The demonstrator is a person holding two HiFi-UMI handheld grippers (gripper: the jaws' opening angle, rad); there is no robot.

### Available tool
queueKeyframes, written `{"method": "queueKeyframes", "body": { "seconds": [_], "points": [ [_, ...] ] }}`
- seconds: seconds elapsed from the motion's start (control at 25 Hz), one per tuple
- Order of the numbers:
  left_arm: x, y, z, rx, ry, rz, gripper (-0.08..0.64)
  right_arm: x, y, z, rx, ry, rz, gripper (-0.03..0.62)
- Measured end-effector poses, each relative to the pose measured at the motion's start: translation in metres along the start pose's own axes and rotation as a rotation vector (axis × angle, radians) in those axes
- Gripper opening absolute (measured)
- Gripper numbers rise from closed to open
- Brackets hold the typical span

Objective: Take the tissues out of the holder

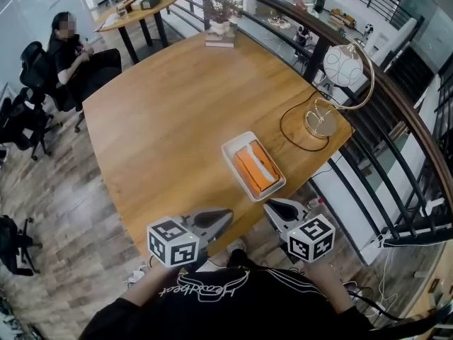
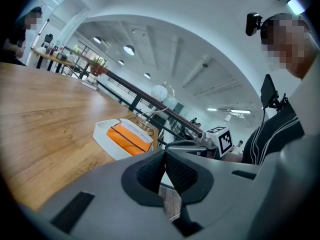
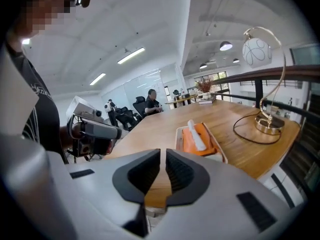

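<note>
A white tissue holder (image 1: 231,148) lies near the wooden table's front right edge, with an orange tissue pack (image 1: 255,168) in it. A white tissue sticks up from the pack (image 3: 196,135). Both grippers hover off the table's near edge, just short of the holder. My left gripper (image 1: 227,214) is shut and empty, and its own view (image 2: 164,160) shows the holder (image 2: 106,135) ahead to the left. My right gripper (image 1: 269,205) is also shut with nothing between its pads (image 3: 162,159), and the holder (image 3: 179,135) lies ahead of it.
A gold arc lamp (image 1: 331,94) with a white globe and a dark cable stands at the table's right corner. Books and a plant (image 1: 221,32) sit at the far end. A black railing (image 1: 396,112) runs along the right. A person (image 1: 73,52) sits at far left.
</note>
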State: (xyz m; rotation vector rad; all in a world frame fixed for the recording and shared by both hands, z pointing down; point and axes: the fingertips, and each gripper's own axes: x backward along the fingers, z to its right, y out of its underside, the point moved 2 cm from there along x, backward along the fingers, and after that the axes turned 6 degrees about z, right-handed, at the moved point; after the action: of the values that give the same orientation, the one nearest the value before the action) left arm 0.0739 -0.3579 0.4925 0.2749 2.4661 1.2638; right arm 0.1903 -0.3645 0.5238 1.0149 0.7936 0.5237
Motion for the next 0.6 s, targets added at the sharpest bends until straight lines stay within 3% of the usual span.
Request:
{"method": "queueKeyframes", "body": {
  "seconds": [0.28, 0.4, 0.6],
  "points": [
    [-0.005, 0.005, -0.014, 0.03, -0.021, -0.003, 0.012, -0.009, -0.008, 0.024, 0.124, 0.068, -0.016, 0.028],
    [-0.005, 0.008, -0.02, 0.044, -0.032, -0.001, 0.012, -0.017, -0.005, 0.029, 0.125, 0.06, -0.035, 0.144],
    [-0.004, 0.01, -0.026, 0.062, -0.045, 0.006, 0.012, -0.028, 0.001, 0.046, 0.204, 0.136, -0.093, 0.233]
  ]
}}
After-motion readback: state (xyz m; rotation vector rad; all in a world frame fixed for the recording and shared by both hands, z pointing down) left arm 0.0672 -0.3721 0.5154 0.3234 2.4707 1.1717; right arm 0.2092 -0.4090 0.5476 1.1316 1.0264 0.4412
